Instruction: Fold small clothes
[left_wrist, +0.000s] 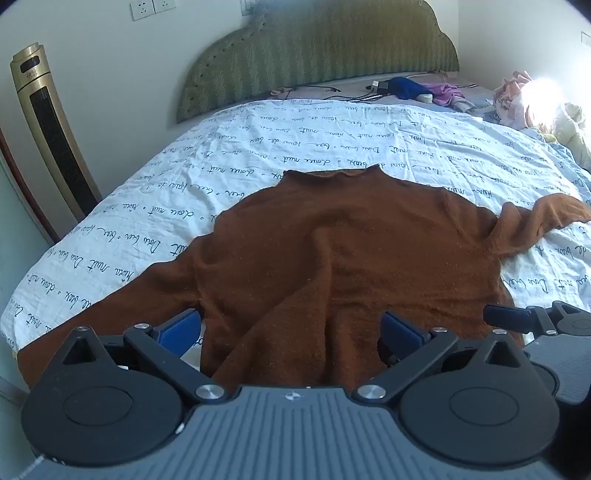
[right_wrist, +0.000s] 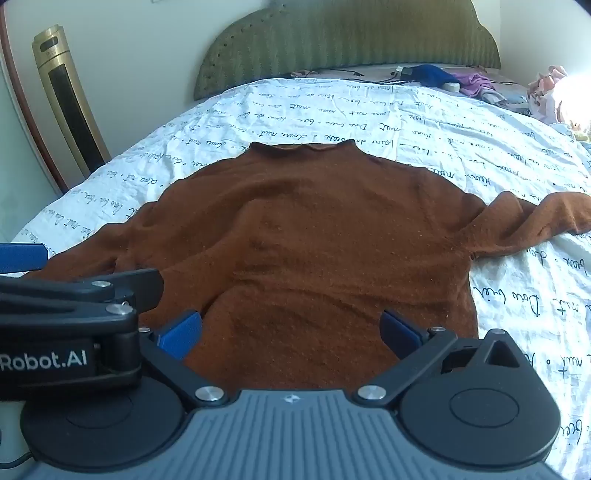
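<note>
A bed carries everything here, covered by a white sheet (left_wrist: 332, 140) printed with dark handwriting-style script. At the head edge stands a green padded headboard (left_wrist: 317, 48), and along that edge lie a dark blue cloth (left_wrist: 404, 88), a purple garment (left_wrist: 445, 91) and some black cables (left_wrist: 347, 96). Toward the far right corner of the bed sits a heap of pale pink and cream clothes (left_wrist: 517, 99), partly washed out by bright sunlight. Off the left edge a gold tower fan (left_wrist: 48, 136) stands against the wall, with white wall sockets (left_wrist: 153, 7) above it. Nothing lies on top of the garment or between it and the grippers. The brown sweater (right_wrist: 317, 236) is spread flat in the middle of the bed, collar toward the headboard and hem at the near edge. Its body shows soft ridges and a diagonal fold running toward the hem. One sleeve (right_wrist: 535, 218) is crumpled and stretches out toward the right edge, the other sleeve (left_wrist: 122, 295) trails toward the near left corner. The left gripper (left_wrist: 291, 328) hovers over the hem with its blue pads spread wide, gripping nothing; the cloth lies beneath the gap, and contact cannot be judged. The right gripper (right_wrist: 291, 328) sits just beside it, also over the hem near the right side, jaws equally wide and empty.
</note>
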